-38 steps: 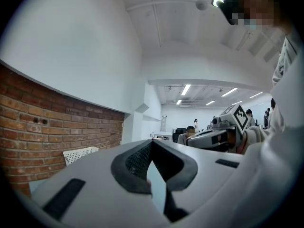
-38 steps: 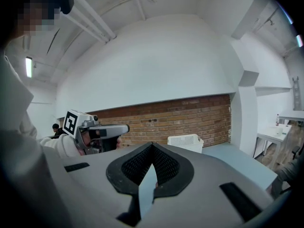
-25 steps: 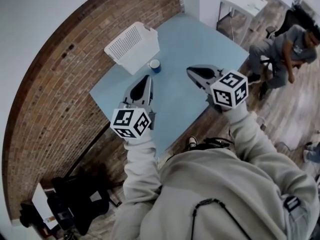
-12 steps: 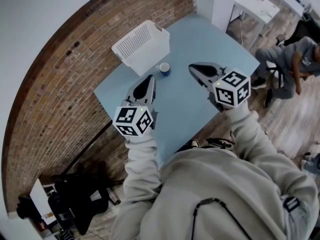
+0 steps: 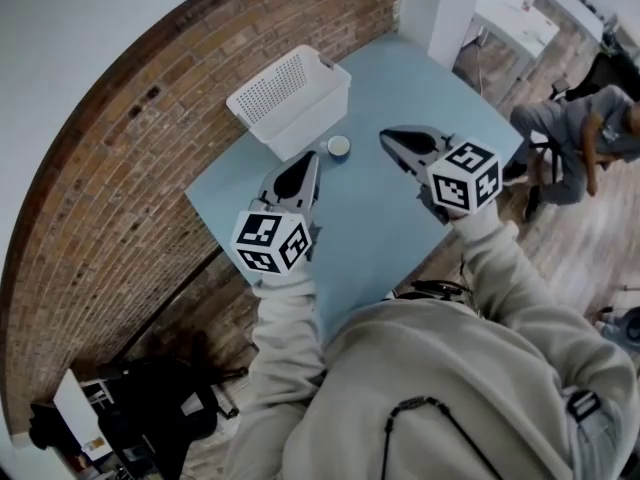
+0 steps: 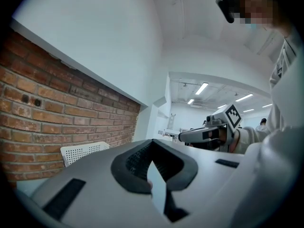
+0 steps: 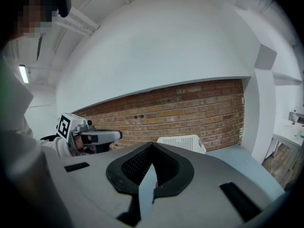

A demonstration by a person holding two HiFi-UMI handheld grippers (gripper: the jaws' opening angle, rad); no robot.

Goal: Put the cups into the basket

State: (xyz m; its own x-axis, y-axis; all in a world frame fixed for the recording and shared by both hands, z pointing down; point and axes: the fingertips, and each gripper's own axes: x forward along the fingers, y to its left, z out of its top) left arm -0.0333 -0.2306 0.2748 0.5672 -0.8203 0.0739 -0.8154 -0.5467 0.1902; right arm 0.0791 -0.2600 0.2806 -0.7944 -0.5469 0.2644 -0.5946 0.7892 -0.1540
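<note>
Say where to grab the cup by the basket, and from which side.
Take the cup across its upper wall, just under the rim. It stands upright, mouth up, close beside the basket, so come from the open side of the table, where the left tongs are nearest. They look shut; open first.

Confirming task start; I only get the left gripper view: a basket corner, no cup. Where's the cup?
Observer: Head view shows one small cup upright on the blue table, right beside the white basket.
Operator: Which gripper is nearer?
Observer: The left gripper, by the look of it; its tips are short of the cup, not touching.
Operator: Right jaws?
Observer: The right gripper view shows them together, with nothing between.
</note>
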